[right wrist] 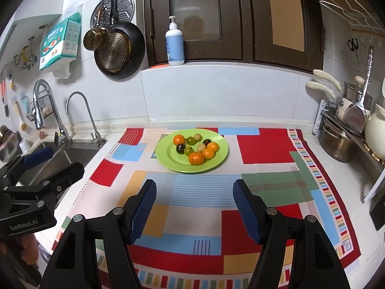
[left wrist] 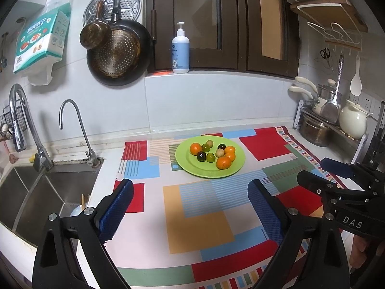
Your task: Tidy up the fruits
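A green plate (left wrist: pixel 231 169) (right wrist: pixel 166 159) sits on a colourful patterned cloth (left wrist: pixel 197 216) (right wrist: pixel 204 192) toward the back of the counter. On it lie several small fruits: oranges (left wrist: pixel 223 162) (right wrist: pixel 196 158), green ones (left wrist: pixel 210 157) (right wrist: pixel 191 140), dark ones (left wrist: pixel 201 156) (right wrist: pixel 180 148) and pale tan ones (left wrist: pixel 219 153) (right wrist: pixel 201 147). My left gripper (left wrist: pixel 190 209) is open and empty, hovering over the cloth in front of the plate. My right gripper (right wrist: pixel 193 207) is open and empty, also in front of the plate. Each gripper shows at the edge of the other's view.
A steel sink (left wrist: pixel 36 192) with two taps (left wrist: pixel 72 125) lies left of the cloth. Pots and a white kettle (right wrist: pixel 375 130) stand on a rack at the right. A soap bottle (left wrist: pixel 180 50) stands on the window ledge. Pans (left wrist: pixel 118 53) hang on the wall.
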The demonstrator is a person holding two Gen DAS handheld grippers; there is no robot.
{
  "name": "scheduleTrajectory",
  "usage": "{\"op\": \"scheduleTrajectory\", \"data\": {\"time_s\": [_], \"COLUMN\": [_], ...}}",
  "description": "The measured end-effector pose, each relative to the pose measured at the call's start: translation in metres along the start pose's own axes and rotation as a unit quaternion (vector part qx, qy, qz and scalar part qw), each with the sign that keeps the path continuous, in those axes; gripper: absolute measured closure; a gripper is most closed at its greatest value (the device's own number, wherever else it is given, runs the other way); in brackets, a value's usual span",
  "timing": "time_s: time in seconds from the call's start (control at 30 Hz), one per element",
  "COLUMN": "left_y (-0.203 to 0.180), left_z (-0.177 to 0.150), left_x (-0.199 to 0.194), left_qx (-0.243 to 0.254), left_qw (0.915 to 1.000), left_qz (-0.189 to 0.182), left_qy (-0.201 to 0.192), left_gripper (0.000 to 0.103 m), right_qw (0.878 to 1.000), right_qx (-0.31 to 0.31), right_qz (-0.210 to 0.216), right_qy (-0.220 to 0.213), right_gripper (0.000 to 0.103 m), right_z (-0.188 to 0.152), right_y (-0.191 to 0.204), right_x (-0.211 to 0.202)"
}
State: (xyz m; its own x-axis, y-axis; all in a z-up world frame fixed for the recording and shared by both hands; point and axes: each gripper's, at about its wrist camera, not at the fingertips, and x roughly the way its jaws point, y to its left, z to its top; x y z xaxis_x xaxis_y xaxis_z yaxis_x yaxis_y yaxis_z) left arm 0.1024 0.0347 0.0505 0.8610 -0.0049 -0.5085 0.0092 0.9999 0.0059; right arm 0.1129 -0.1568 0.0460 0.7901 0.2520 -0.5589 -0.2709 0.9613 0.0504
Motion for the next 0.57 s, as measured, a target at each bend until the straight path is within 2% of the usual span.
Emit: {"op": "scheduleTrajectory", "data": {"time_s": [0.57], "left_y": [0.0023], "left_z": [-0.0006], "left_x": [-0.0004], "left_qx": [-0.005], "left_qw": [1.0000], "left_qz": [-0.001], "left_qy": [0.002], "left_gripper": [0.006], "right_qw": [1.000], "right_qx": [-0.001], "right_qz": [0.001], "right_qy": [0.003], "right_gripper": [0.036], "right_z": [-0.0012], "right_y": [0.0022], "right_x": [0.0002]}}
